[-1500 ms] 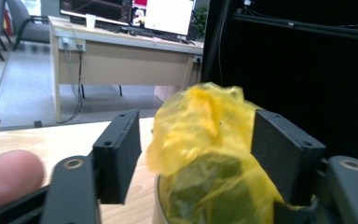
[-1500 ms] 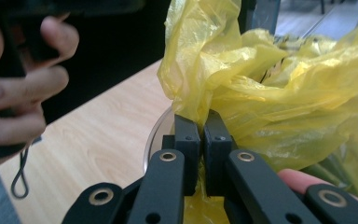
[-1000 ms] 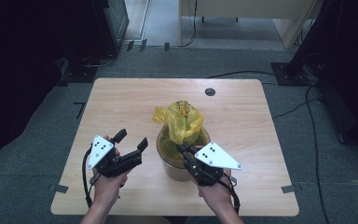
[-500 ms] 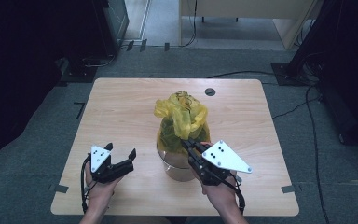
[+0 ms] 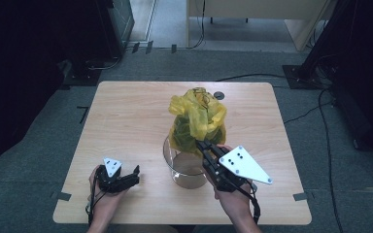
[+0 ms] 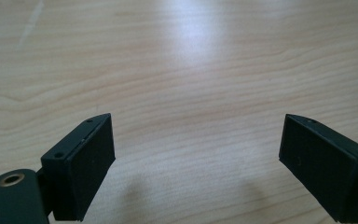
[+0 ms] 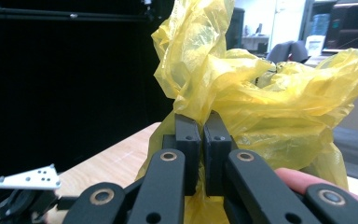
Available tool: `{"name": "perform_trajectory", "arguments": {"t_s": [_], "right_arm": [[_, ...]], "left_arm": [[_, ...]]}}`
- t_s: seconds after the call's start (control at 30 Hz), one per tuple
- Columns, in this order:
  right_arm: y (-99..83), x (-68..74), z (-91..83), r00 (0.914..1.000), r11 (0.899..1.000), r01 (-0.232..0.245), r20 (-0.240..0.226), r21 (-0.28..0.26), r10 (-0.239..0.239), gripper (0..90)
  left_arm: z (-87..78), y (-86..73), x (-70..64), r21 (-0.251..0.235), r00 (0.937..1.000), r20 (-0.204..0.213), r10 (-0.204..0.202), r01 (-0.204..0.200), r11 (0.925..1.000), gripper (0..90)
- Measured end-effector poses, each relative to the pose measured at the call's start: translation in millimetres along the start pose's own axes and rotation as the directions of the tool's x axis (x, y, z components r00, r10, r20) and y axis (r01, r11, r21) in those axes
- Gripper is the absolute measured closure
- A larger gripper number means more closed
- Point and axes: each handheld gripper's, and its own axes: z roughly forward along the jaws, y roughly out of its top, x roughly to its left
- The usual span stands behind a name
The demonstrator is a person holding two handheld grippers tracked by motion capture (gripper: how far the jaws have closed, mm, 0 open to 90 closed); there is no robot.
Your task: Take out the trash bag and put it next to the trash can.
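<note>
Right gripper (image 5: 205,144): its 2 black jaws are pressed together on a fold of the yellow plastic bag (image 5: 197,121); in the right gripper view (image 7: 203,135) the 2 pads meet with yellow film caught between them, low on the bag's near side.
Yellow plastic bag: crumpled and bunched, with something dark green inside showing through the film; it stands mostly above the rim of the glass bowl (image 5: 171,165), its lower part hanging just over or inside the opening; whether it touches the glass I cannot tell.
Glass bowl: clear, upright, on the wooden table (image 5: 126,116) near the front middle, just left of the right gripper's body.
Right hand (image 5: 233,199): wrapped round the gripper's handle at the table's front edge, grey 3-cornered plate on top.
Left gripper (image 5: 135,174): low over the table at the front left, well apart from the bowl and bag; in the left gripper view (image 6: 196,154) its 2 jaws stand wide apart, bare wood between them, gripping nothing.
Left hand (image 5: 108,191): holds the handle near the table's front edge.
Table's far side: 1 small dark round spot (image 5: 218,95) just behind the bag.
</note>
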Motion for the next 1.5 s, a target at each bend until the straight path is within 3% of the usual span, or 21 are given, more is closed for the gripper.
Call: {"name": "perform_trajectory", "arguments": {"t_s": [0.17, 0.43, 0.9, 1.17, 1.4, 1.5], "right_arm": [[2.7, -7.8, -6.1, 0.9995, 1.0, -0.005, 0.031, -0.019, 0.006, 88.5], [4.7, -21.8, -16.5, 0.9968, 1.0, -0.002, 0.08, -0.03, 0.004, 88.5], [-0.9, -54.5, -36.6, 0.983, 0.999, -0.002, 0.183, -0.037, 0.009, 88.5], [-17.5, -66.0, -35.1, 0.9667, 1.0, 0.016, 0.256, -0.013, -0.012, 88.5], [-42.5, -74.8, -26.2, 0.9593, 1.0, -0.016, 0.282, 0.015, 0.011, 88.4], [-51.9, -77.2, -20.5, 0.9568, 0.999, -0.009, 0.291, 0.044, -0.005, 88.4]], "left_arm": [[7.7, -4.3, 0.8, 0.045, 0.9999, -0.005, 0.012, -0.012, 0.9989, 10.0], [11.6, -3.6, 1.4, 0.099, 1.0, 0.004, -0.004, 0.004, 0.9951, 9.9], [12.0, -3.6, 2.6, 0.101, 0.9998, 0.007, -0.018, 0.018, 0.9947, 10.0], [12.1, -3.6, 2.6, 0.1, 0.9998, 0.007, -0.016, 0.015, 0.9949, 10.2], [12.0, -3.7, 2.5, 0.099, 0.9998, 0.007, -0.018, 0.017, 0.9949, 10.2], [12.0, -3.7, 2.6, 0.099, 0.9998, 0.007, -0.017, 0.016, 0.9949, 10.2]]}}
